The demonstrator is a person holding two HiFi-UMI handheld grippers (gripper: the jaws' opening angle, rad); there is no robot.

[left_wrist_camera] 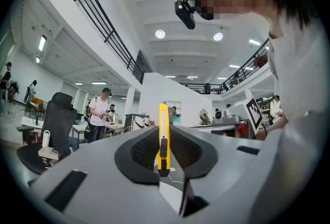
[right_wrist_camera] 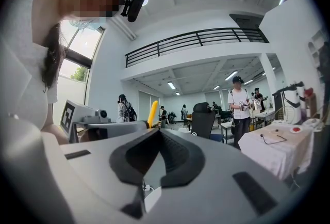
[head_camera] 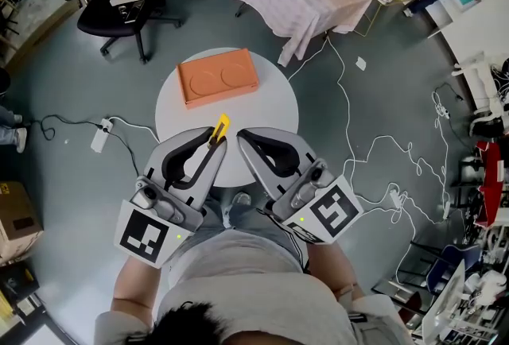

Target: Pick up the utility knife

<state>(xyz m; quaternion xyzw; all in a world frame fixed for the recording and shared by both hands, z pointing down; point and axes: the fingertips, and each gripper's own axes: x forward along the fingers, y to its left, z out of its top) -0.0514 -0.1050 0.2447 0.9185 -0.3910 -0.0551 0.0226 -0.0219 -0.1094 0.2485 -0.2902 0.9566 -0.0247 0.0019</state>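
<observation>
The left tool (head_camera: pixel 216 141) is clamped on the yellow knife (head_camera: pixel 220 129), gripping it between the jaw tips. In the left gripper view the knife (left_wrist_camera: pixel 163 138) stands upright between the black pads (left_wrist_camera: pixel 142 153), its top sticking out past them with the room behind it. From the head view, the knife sits over the near part of the round white bench (head_camera: pixel 270 109). Just to its right, the right tool (head_camera: pixel 241 134) has its jaw tips together with nothing between them. Its own view shows the same, with the knife's yellow tip (right_wrist_camera: pixel 152 113) poking up to the left. An orange box (head_camera: pixel 217 77) lies on the far side of the bench, apart from both tools. A black chair (head_camera: pixel 127 1) stands far left on the floor.
</observation>
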